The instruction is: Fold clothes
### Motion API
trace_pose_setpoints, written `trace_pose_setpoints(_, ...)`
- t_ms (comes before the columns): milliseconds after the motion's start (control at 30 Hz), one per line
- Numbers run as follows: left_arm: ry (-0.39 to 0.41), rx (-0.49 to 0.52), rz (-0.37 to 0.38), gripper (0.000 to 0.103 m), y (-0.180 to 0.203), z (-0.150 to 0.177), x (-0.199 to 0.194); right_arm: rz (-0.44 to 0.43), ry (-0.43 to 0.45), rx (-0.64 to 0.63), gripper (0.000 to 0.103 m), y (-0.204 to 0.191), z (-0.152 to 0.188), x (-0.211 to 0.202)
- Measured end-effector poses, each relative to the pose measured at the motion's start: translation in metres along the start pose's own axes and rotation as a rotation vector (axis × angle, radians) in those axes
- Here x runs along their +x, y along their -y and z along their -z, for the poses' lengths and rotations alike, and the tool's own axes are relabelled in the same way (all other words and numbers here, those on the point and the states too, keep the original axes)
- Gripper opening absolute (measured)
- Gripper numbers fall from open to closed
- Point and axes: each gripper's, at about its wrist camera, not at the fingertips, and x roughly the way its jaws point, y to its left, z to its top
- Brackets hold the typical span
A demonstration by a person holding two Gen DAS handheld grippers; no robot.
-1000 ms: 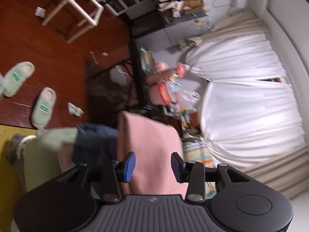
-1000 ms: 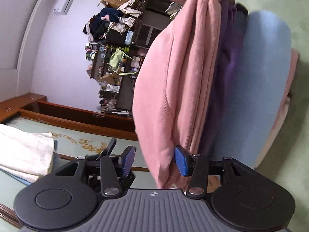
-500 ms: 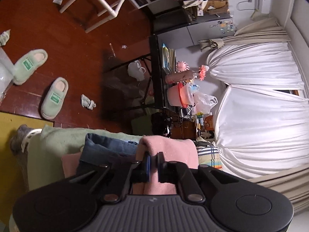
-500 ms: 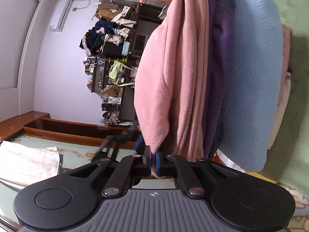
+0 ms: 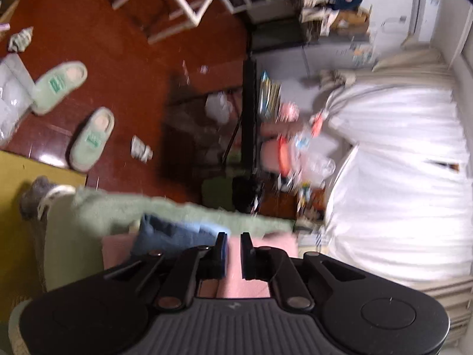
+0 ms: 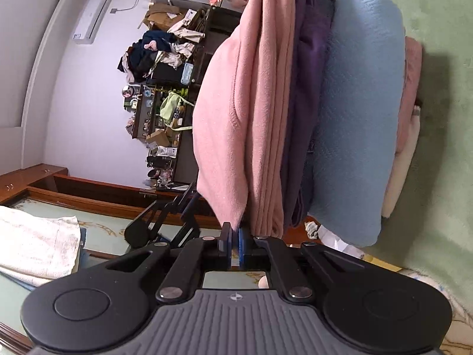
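The right gripper [image 6: 235, 244] had its fingers clenched on the bottom corner of the pink top [image 6: 230, 112], which sat on top of a stack of folded clothes [image 6: 357, 118] on the green blanket [image 6: 437, 153]. The left gripper [image 5: 233, 247] seemed to pinch the pink top too, though that view was blurry. This could be setting it down or lifting it off the stack, so both grips needed to stay level.

A second ago both sets of jaws stood wide apart; now the left gripper [image 5: 233, 247] has its jaws drawn in to a narrow gap over the pink garment [image 5: 236, 269], low in the frame. The right gripper [image 6: 235, 244] has pinched the lower corner of the pink garment [image 6: 224, 112].
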Motion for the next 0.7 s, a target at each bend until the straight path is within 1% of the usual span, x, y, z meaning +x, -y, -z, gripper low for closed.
trace_pose_setpoints(67,-0.006,0.066,-0.011,0.015,0.010,0.006,-0.008,0.004,-0.014,-0.013,0.016,0.000,0.002,-0.007)
trace_pose_setpoints(100,-0.008,0.099,-0.017,0.020,0.015,0.009,-0.012,0.011,-0.011,-0.029,0.016,-0.001,0.003,-0.009)
trace_pose_setpoints(133,-0.011,0.133,-0.023,0.028,0.020,0.011,-0.015,0.017,-0.004,-0.048,0.017,-0.003,0.005,-0.013)
trace_pose_setpoints(167,-0.014,0.166,-0.028,0.034,0.025,0.014,-0.019,0.028,0.013,-0.087,0.020,-0.006,0.008,-0.020)
trace_pose_setpoints(200,-0.025,0.223,-0.026,0.046,0.033,0.024,-0.021,0.040,0.032,-0.127,0.029,-0.009,0.011,-0.029)
trace_pose_setpoints(233,-0.039,0.288,-0.021,0.055,0.042,0.037,-0.022,0.053,0.053,-0.167,0.035,-0.012,0.013,-0.038)
trace_pose_setpoints(267,-0.064,0.339,-0.011,0.059,0.049,0.054,-0.018,0.070,0.089,-0.205,0.045,-0.013,0.016,-0.052)
trace_pose_setpoints(300,-0.092,0.385,0.001,0.067,0.056,0.073,-0.013,0.086,0.124,-0.241,0.051,-0.015,0.018,-0.065)
trace_pose_setpoints(333,-0.120,0.432,0.012,0.075,0.063,0.092,-0.008,0.101,0.148,-0.261,0.055,-0.015,0.019,-0.074)
trace_pose_setpoints(367,-0.148,0.479,0.024,0.078,0.070,0.111,-0.003,0.133,0.198,-0.290,0.065,-0.014,0.020,-0.093)
trace_pose_setpoints(400,-0.177,0.525,0.036,0.084,0.077,0.130,0.002,0.166,0.248,-0.316,0.070,-0.013,0.020,-0.112)
trace_pose_setpoints(433,-0.205,0.572,0.047,0.087,0.084,0.149,0.007,0.201,0.303,-0.321,0.078,-0.010,0.020,-0.133)
trace_pose_setpoints(467,-0.233,0.618,0.059,0.090,0.090,0.168,0.012,0.232,0.348,-0.318,0.083,-0.005,0.022,-0.150)
trace_pose_setpoints(500,-0.262,0.665,0.071,0.091,0.097,0.187,0.016,0.262,0.392,-0.314,0.087,-0.001,0.024,-0.167)
trace_pose_setpoints(567,-0.319,0.757,0.095,0.091,0.111,0.226,0.026,0.321,0.460,-0.304,0.090,0.008,0.028,-0.192)
trace_pose_setpoints(600,-0.347,0.804,0.106,0.091,0.118,0.245,0.031,0.367,0.505,-0.289,0.094,0.015,0.030,-0.211)
trace_pose_setpoints(633,-0.391,0.843,0.109,0.091,0.121,0.272,0.043,0.416,0.548,-0.273,0.095,0.021,0.033,-0.230)
trace_pose_setpoints(700,-0.490,0.915,0.107,0.091,0.123,0.333,0.072,0.538,0.591,-0.250,0.097,0.035,0.039,-0.268)
